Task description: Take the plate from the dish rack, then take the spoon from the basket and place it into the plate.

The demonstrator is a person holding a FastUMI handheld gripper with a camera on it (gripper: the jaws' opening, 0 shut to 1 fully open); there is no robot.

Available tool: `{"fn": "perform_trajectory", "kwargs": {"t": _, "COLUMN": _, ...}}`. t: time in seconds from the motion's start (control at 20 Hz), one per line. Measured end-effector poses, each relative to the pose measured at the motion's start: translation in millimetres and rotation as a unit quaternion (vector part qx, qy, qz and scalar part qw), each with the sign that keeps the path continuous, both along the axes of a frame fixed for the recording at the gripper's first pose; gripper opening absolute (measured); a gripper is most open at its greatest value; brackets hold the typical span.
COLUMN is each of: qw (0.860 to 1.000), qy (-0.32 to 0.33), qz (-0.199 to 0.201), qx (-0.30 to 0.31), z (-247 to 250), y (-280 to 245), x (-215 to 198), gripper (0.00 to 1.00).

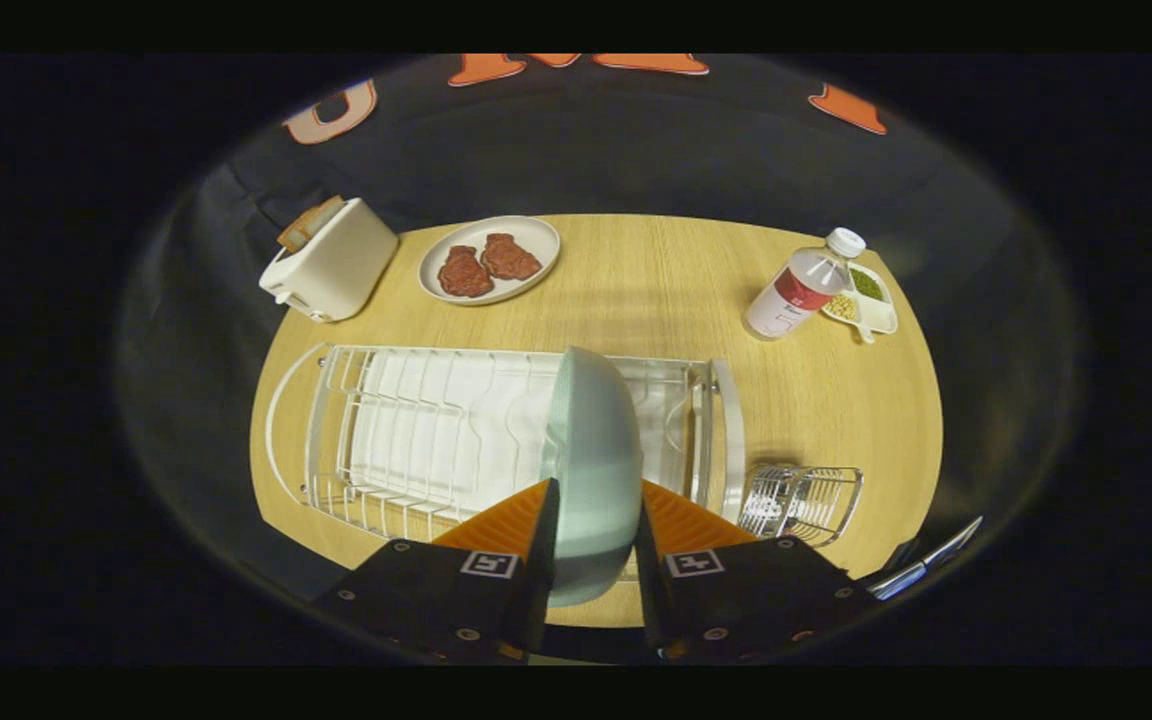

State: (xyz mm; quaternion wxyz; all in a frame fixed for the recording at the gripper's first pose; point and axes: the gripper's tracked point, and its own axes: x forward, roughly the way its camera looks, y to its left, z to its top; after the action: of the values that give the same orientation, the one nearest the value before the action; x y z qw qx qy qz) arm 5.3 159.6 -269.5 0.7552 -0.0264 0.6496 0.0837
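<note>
Gripper (591, 520) is pinching the pale green round plate (591, 470) edge-on, one finger pressed on each face, plate upright between them. Plate sits over the white wire dish rack (416, 430) with its white drip tray, toward the rack's right end; can't tell if it's touching the wires. Small wire basket (801, 500) sits just right of the rack; shiny metal spoon (926, 560) lies right of it at the near table edge. Round light wood table (676, 290) also carries, on the far side: white toaster (331, 262) left, white oval plate with two red meat pieces (489, 258) beside it, clear bottle with white cap and red label (804, 285) right, touching a small white divided dish (871, 300).
</note>
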Motion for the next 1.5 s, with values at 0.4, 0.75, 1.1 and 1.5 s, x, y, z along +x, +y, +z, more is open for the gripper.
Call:
{"fn": "perform_trajectory", "kwargs": {"t": 0.4, "qw": 0.999, "qy": -0.002, "qz": -0.022, "qx": -0.049, "z": -3.7, "y": -0.7, "x": -5.3, "gripper": 0.33}}
{"fn": "perform_trajectory", "kwargs": {"t": 0.75, "qw": 0.99, "qy": -0.043, "qz": -0.036, "qx": -0.129, "z": 17.8, "y": -29.4, "x": 8.8, "gripper": 0.24}}
{"fn": "perform_trajectory", "kwargs": {"t": 1.1, "qw": 0.989, "qy": -0.073, "qz": -0.075, "qx": -0.105, "z": 55.6, "y": -40.0, "x": 3.2, "gripper": 0.23}}
{"fn": "perform_trajectory", "kwargs": {"t": 1.5, "qw": 0.99, "qy": -0.043, "qz": -0.132, "qx": 0.025, "z": 68.4, "y": -49.4, "x": -61.6, "gripper": 0.23}}
